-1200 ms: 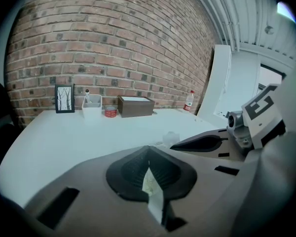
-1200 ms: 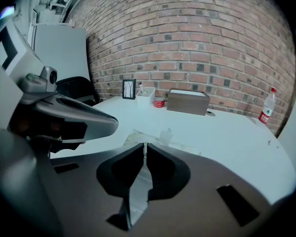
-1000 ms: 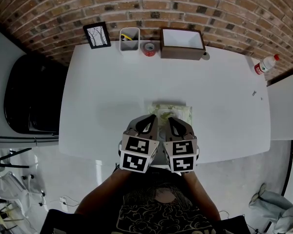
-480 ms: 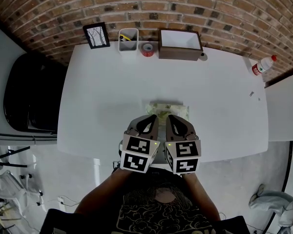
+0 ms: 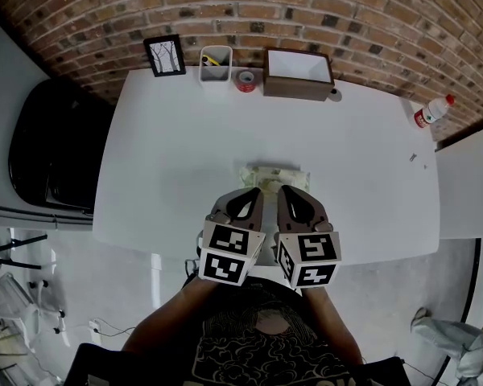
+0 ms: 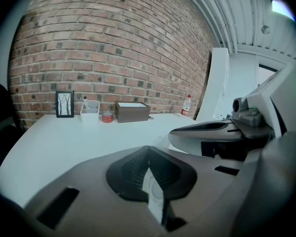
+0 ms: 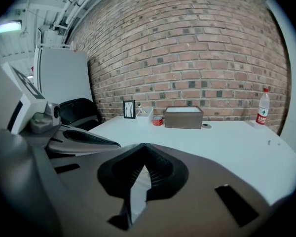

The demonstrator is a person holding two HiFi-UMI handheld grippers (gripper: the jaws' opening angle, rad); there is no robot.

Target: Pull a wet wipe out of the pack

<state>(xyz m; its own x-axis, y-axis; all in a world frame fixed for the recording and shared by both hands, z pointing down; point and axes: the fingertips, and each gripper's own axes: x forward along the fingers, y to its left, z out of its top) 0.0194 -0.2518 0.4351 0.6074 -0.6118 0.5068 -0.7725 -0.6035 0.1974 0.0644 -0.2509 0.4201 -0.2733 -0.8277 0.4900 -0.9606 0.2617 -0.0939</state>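
Note:
The wet wipe pack (image 5: 274,174), pale green and white, lies flat on the white table (image 5: 169,151) near its front edge. Its near half is hidden behind my two grippers. My left gripper (image 5: 251,191) and right gripper (image 5: 286,190) hover side by side just in front of the pack, tips over its near edge. Both are shut with nothing between their jaws. In the left gripper view (image 6: 148,149) and the right gripper view (image 7: 145,147) the jaws meet at the tips, and the pack is out of sight below them.
Along the far edge by the brick wall stand a picture frame (image 5: 164,55), a white holder (image 5: 215,63), a red tape roll (image 5: 245,80) and a brown box (image 5: 299,72). A bottle (image 5: 432,111) stands at the far right. A black chair (image 5: 44,147) is left of the table.
My right gripper has drifted slightly back and to the right. The left gripper has hardly moved, and the pack lies where it was.

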